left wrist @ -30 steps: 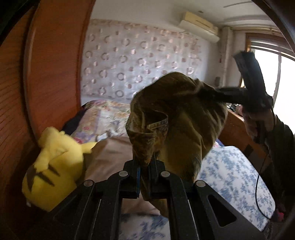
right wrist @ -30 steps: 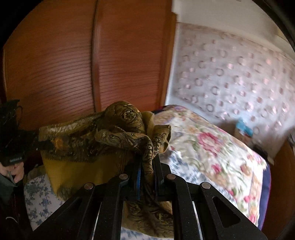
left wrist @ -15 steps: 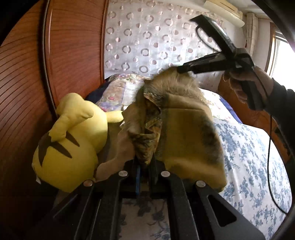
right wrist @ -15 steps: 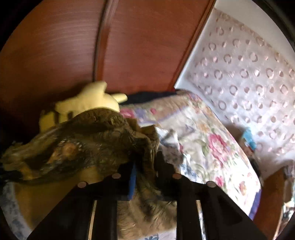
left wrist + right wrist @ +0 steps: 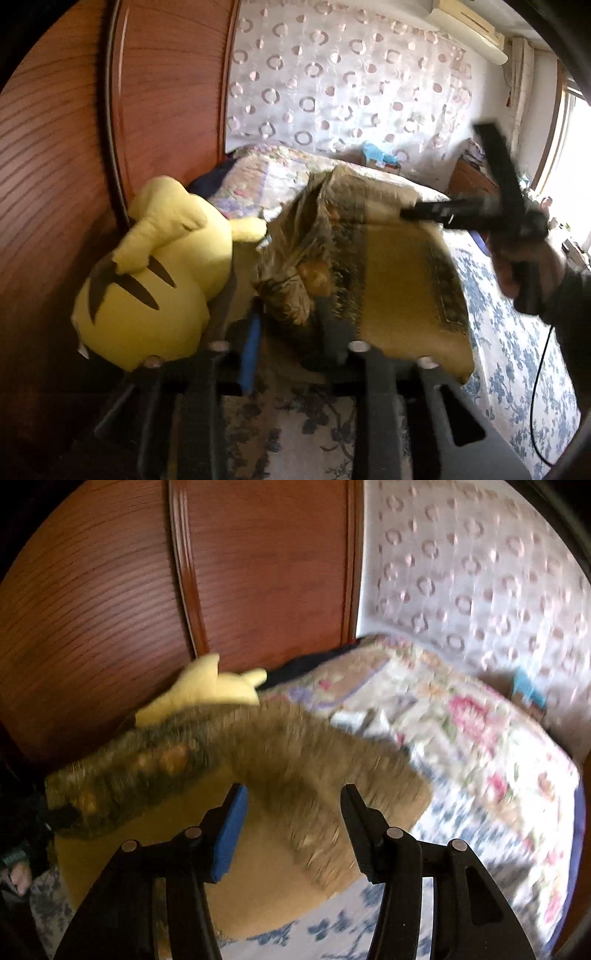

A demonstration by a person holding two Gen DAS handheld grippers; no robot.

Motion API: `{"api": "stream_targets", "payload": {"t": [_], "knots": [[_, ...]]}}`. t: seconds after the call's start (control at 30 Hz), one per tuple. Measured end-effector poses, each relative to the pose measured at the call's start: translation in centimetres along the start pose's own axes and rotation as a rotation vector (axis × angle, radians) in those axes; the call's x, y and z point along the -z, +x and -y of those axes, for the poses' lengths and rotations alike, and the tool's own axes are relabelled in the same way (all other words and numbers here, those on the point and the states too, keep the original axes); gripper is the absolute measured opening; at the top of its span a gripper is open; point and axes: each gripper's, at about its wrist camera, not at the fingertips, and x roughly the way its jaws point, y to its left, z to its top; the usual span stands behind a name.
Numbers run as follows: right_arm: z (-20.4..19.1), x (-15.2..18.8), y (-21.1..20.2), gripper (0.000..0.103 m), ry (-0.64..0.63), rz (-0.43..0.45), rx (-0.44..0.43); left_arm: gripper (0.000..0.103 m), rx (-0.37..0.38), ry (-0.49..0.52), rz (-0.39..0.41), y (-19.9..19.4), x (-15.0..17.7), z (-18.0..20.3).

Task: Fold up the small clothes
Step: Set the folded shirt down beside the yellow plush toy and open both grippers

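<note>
Two black grippers are seen low over the blue-flowered bed sheet point(image 5: 517, 350). The left gripper point(image 5: 291, 332) has its jaws opening around a bunched fold of the mustard-yellow patterned cloth garment point(image 5: 402, 280), which lies on the bed. The right gripper point(image 5: 291, 823) has its jaws opening, the garment's edge lying loose between them. Beyond, a yellow plush toy point(image 5: 155, 280) is propped against the reddish wooden headboard point(image 5: 162, 92).

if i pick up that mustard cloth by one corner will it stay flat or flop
Likely flop: the cloth already sags and bunches into folds on the bed. It looks thin and light, so it should drape and unfold if lifted by one corner.
</note>
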Motion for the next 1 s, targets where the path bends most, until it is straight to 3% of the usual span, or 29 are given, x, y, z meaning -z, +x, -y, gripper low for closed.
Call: {"api": "stream_targets", "payload": {"t": [0.07,0.2,0.23,0.47,0.83,1.0], "knots": [[0.5,0.3,1.7,0.054,0.034,-0.01,-0.003,0.046,0.001,0.008,0.016,-0.7,-0.2,0.1],[0.9,0.0,3.9,0.054,0.076,0.008,-0.007,0.08,-0.01,0.035,0.054,-2.4,-0.5,0.9],[1.0,-0.1,4.0,0.054,0.078,0.013,0.0,0.082,-0.01,0.038,0.063,-2.7,-0.6,1.0],[-0.4,1.6,0.7,0.054,0.109,0.051,0.045,0.082,0.0,0.078,0.115,-4.7,-0.7,3.1],[-5.2,9.3,-9.8,0.054,0.109,0.191,0.116,0.082,0.063,0.156,0.132,-6.2,1.0,8.1],[-6.2,12.9,-12.5,0.064,0.14,0.238,0.163,0.082,0.101,0.191,0.132,-6.9,1.9,10.7]]}}
